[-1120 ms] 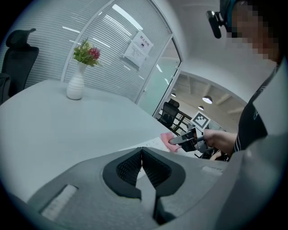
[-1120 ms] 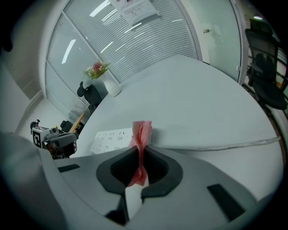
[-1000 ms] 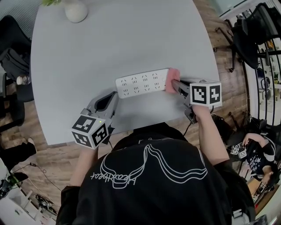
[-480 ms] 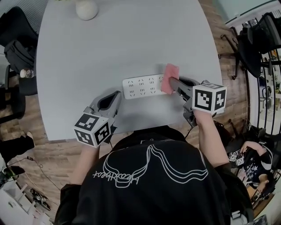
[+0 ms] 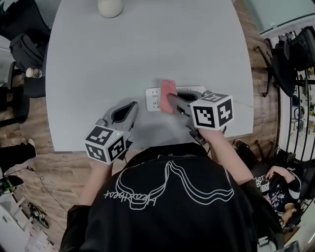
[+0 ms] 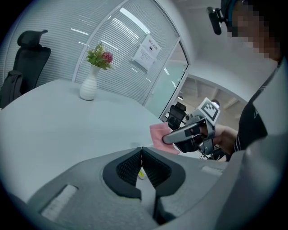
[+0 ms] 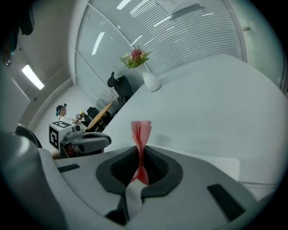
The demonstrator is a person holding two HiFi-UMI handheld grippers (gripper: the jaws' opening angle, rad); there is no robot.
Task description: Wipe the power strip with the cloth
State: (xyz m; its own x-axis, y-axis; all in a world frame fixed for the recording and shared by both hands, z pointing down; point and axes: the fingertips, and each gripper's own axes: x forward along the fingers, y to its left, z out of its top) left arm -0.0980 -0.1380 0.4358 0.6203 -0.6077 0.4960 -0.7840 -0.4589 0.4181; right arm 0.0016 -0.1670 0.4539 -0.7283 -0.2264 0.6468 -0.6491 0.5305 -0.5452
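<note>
The white power strip lies on the grey table near its front edge. A pink cloth rests across the strip's middle, and my right gripper is shut on it, reaching in from the right over the strip's right half. In the right gripper view the cloth stands up folded between the jaws, with the strip low at the right. My left gripper hovers left of the strip, shut and holding nothing. From the left gripper view, the cloth and right gripper show ahead.
A white vase with flowers stands at the table's far edge. Black office chairs stand off the left side, more chairs off the right. The table's front edge runs just below both grippers.
My right gripper has carried the cloth leftward along the power strip, from its right end to about its middle. The left gripper has stayed where it was.
</note>
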